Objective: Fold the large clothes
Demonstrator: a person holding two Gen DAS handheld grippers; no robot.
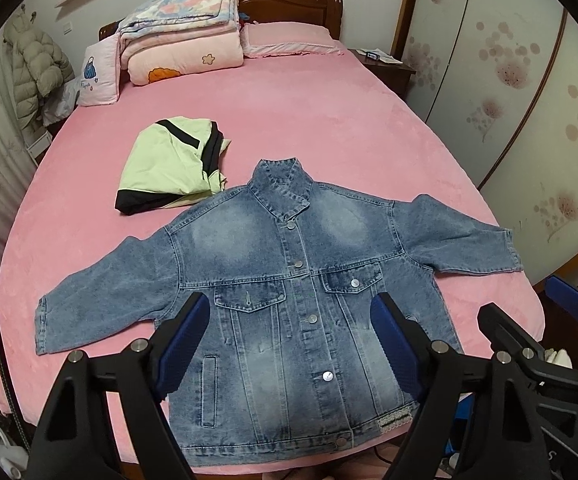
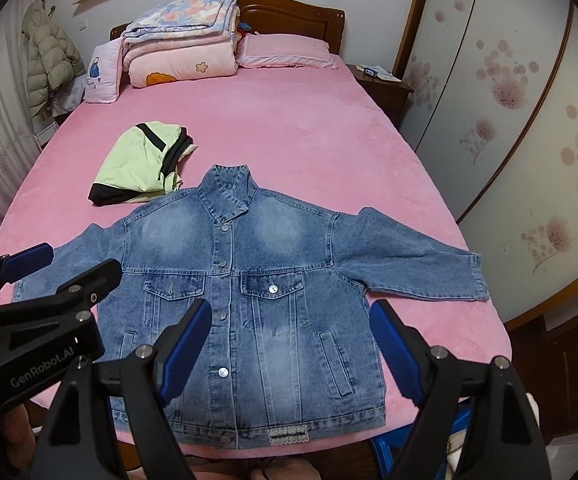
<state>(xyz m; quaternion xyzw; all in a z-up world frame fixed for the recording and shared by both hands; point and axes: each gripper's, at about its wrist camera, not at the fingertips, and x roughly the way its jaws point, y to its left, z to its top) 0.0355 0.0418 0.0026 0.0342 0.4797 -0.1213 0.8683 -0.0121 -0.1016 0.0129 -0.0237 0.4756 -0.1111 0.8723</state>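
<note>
A blue denim jacket point(image 1: 289, 280) lies flat on the pink bed point(image 1: 329, 128), front up and buttoned, collar away from me, both sleeves spread sideways. My left gripper point(image 1: 289, 344) hovers open above its lower front, nothing between the blue pads point(image 1: 183, 344). In the right wrist view the jacket point(image 2: 249, 280) lies the same way, and my right gripper point(image 2: 289, 346) is open over its hem half, also holding nothing. The left gripper point(image 2: 61, 268) shows at the left of that view over the left sleeve. The right gripper point(image 1: 537, 308) shows at the bed's right edge.
A folded light-green and black garment point(image 1: 169, 168) lies just beyond the jacket's left shoulder. Stacked quilts point(image 1: 181, 36) and a pink pillow point(image 1: 289, 38) sit by the wooden headboard. A nightstand point(image 1: 385, 64) and flowered wardrobe doors point(image 1: 509, 100) flank the right; a puffer coat point(image 1: 33, 64) hangs on the left.
</note>
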